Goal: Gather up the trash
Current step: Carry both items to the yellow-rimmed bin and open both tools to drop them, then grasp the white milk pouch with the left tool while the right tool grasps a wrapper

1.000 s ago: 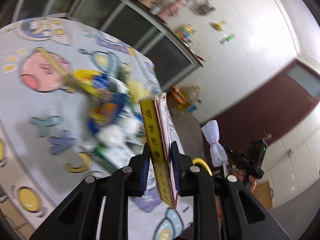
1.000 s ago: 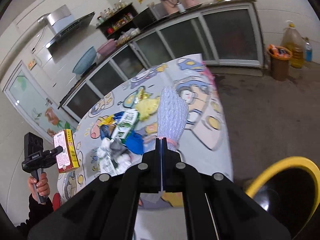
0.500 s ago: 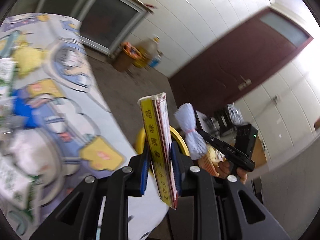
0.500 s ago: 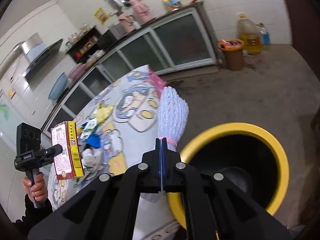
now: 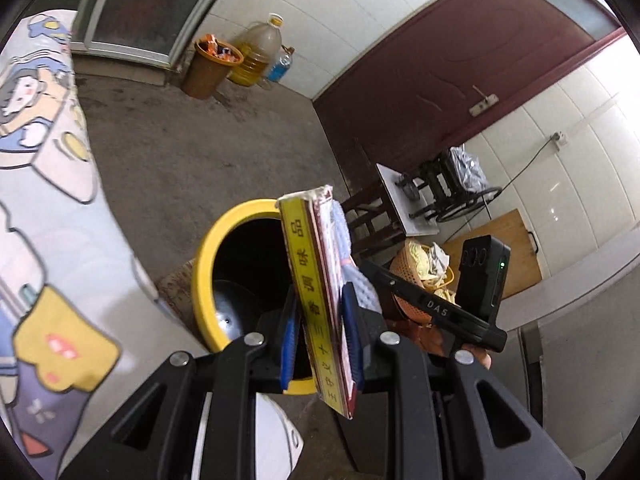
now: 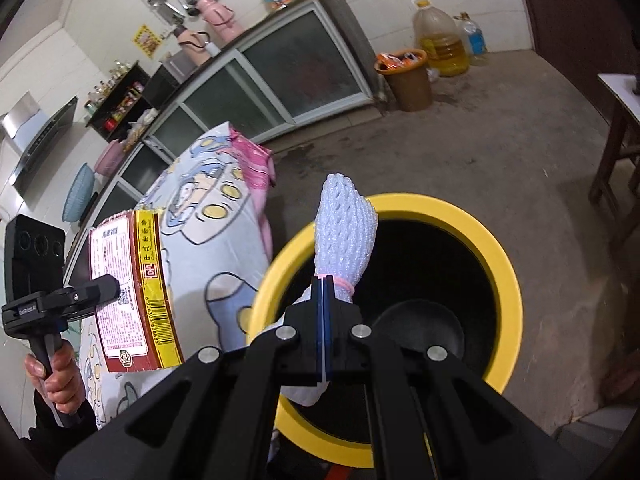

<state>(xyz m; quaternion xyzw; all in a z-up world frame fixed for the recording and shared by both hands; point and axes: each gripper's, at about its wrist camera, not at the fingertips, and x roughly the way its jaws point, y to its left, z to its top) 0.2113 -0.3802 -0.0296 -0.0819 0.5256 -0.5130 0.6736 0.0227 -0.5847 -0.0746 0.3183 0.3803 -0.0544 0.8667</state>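
The foam net [image 5: 345,236] is mostly hidden behind the flattened box [image 5: 316,280]; the tablecloth [image 5: 48,240] blurs.

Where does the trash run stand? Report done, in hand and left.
Done: both pieces are picked up and brought to the yellow bin.
In hand: the left gripper is shut on the flattened box; the right gripper is shut on the foam net, over the bin's mouth.
Left: release both; neither is dropped yet.

Concrete floor [image 6: 460,152] bears yellow-rimmed bin [image 6: 508,280], orange bucket [image 6: 408,80], oil jug [image 6: 440,44] beside it
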